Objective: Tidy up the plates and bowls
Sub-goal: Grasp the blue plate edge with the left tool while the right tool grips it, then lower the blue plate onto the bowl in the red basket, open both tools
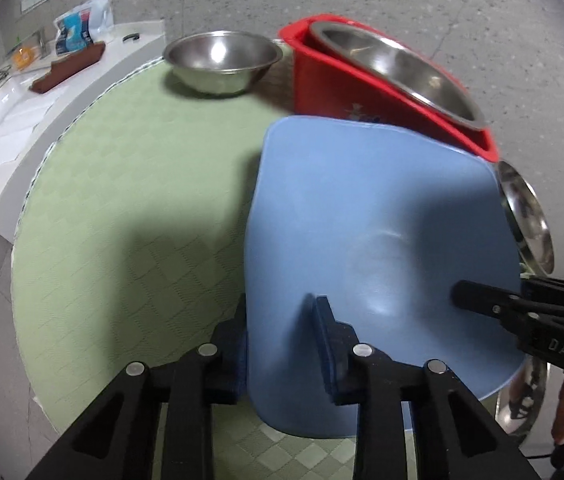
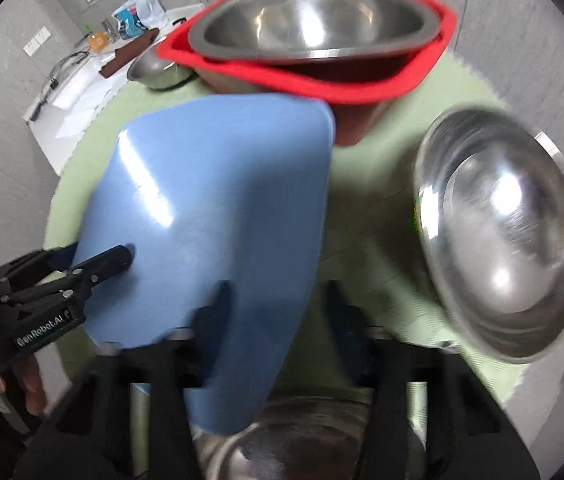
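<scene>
Left tool [image 1: 282, 320] grips the near rim of the blue plate [image 1: 362, 208], one finger under the edge and one on top. That plate is raised and tilted over the green mat [image 1: 121, 200] on the round bench [image 1: 21, 208]. Right tool [image 2: 273, 312] has its fingers spread to either side of the plate's edge; blur hides whether they touch it, so its grip cannot be told. In the left view it reaches in from the right, its tip over the plate's hollow.

Behind the plate stands a red basin [image 1: 362, 92] with a steel bowl [image 1: 398, 68] leaning inside. A second steel bowl [image 1: 221, 58] sits upright on the mat's far side, left of the basin. A steel dish [image 2: 502, 232] lies tilted to the right of the plate.
</scene>
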A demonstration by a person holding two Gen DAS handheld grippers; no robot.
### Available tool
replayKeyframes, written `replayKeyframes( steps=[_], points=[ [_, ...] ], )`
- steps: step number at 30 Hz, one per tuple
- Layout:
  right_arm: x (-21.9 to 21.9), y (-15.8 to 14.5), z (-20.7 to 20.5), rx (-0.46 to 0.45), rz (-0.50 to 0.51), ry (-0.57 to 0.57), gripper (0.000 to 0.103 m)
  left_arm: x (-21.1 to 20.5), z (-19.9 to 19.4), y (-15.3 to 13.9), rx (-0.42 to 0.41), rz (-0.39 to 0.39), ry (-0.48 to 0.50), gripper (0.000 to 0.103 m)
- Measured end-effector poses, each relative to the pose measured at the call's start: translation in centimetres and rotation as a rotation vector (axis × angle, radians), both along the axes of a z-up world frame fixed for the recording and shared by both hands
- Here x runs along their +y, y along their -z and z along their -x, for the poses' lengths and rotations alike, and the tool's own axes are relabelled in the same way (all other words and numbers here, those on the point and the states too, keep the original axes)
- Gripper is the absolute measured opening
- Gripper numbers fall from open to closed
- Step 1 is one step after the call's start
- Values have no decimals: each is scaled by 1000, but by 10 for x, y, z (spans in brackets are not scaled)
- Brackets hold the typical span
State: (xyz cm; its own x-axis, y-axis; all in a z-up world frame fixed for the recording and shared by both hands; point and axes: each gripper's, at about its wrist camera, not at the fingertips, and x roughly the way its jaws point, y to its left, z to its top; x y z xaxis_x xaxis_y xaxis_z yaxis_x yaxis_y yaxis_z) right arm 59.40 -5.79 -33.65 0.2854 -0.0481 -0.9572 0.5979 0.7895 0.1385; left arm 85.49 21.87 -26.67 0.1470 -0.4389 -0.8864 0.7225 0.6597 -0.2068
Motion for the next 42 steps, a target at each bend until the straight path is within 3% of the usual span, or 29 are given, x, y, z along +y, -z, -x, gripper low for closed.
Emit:
replayKeyframes(
  steps=[4,10,14,18,23,27,34,37,40,42],
  points=[
    [8,-12,-5,-33,-4,-28,17,21,-15,-8,5,15,-21,24],
    [28,-55,-18,-132,4,-127,17,56,-15,-75,-106,98,-81,21],
    [11,-90,-30,-206,42,-163,17,38,-22,-121,-203,159,-83,21],
    [-30,-112,-45,-242,101,-144,18,-11,-36,-147,-259,197,-50,21],
    [-94,-111,-61,-228,157,-76,18,-76,-59,-135,-225,193,-16,21],
    [-129,-85,-77,-179,164,-59,18,-104,-74,-107,-203,125,-27,21],
    [-147,-53,-88,-115,147,-63,18,-125,-84,-77,-175,37,-40,21],
    [-149,-46,-90,-98,150,-75,21,-132,-87,-74,-174,30,-42,27],
    [-147,-41,-92,-84,153,-81,28,-138,-81,-72,-181,32,-47,29],
    [-144,-40,-91,-80,157,-85,42,-135,-76,-74,-186,40,-49,45]
  ],
)
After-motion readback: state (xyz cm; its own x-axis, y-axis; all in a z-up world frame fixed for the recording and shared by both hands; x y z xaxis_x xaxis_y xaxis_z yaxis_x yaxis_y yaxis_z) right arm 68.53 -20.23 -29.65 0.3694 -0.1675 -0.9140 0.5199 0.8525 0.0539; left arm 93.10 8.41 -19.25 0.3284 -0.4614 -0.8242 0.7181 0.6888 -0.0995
